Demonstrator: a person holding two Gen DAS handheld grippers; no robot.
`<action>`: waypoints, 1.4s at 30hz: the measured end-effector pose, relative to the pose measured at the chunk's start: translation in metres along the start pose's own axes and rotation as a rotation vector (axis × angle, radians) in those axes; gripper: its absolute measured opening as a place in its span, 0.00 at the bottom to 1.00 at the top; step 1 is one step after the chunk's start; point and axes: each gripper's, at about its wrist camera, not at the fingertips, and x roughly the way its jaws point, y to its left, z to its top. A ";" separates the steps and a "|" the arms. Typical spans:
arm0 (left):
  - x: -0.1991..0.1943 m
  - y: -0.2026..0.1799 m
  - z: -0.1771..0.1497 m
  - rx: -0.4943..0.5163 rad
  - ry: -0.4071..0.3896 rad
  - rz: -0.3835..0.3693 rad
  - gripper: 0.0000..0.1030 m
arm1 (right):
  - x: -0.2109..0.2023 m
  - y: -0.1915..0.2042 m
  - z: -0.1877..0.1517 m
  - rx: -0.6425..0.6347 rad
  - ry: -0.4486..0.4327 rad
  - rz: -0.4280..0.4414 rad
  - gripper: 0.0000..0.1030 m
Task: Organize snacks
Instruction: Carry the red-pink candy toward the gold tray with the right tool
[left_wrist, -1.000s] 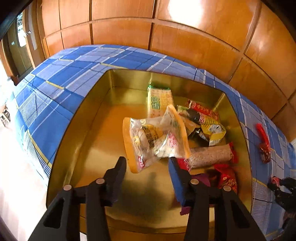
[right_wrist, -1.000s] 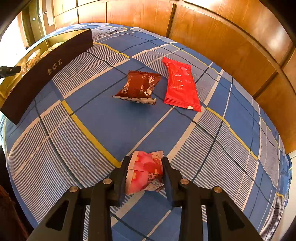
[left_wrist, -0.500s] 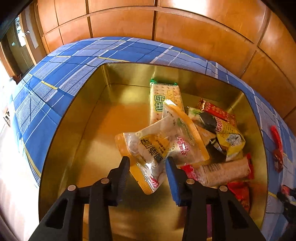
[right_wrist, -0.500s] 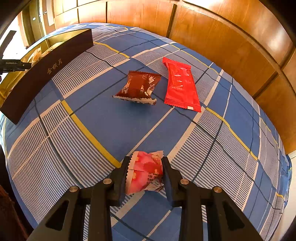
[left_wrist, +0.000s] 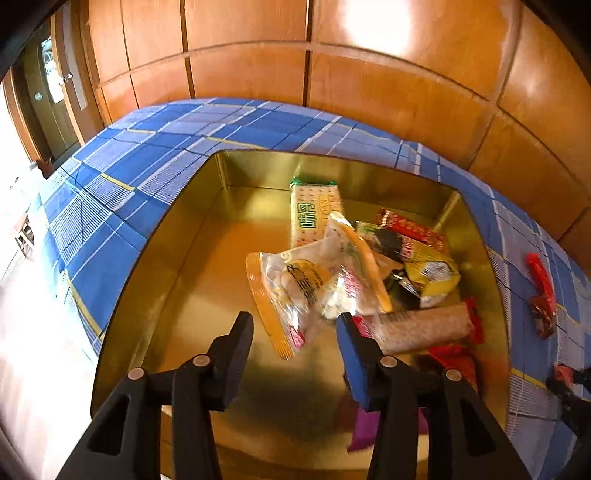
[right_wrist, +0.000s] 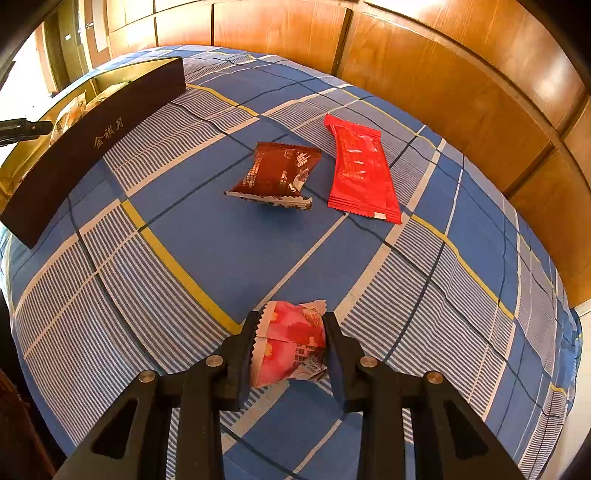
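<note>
Snacks part boxed, part on the cloth

Left gripper hangs spread over the gold box, clear bag lying inside. Right gripper is clenched on a pink snack above the cloth.

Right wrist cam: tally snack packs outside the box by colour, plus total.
Pink: 1, the pink pack clamped in the right gripper
Brown: 1, the brown pack lying on the tablecloth
Red: 1, the red pack lying beside the brown one
Total: 3
</note>
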 end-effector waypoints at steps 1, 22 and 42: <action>-0.003 -0.001 -0.002 0.002 -0.006 -0.003 0.47 | 0.000 0.000 0.000 -0.001 0.000 -0.001 0.32; -0.037 -0.020 -0.035 0.044 -0.036 -0.047 0.48 | 0.000 0.003 0.002 0.004 0.009 -0.017 0.32; -0.051 -0.010 -0.043 0.048 -0.096 -0.062 0.48 | 0.000 -0.002 -0.004 0.036 -0.015 -0.015 0.32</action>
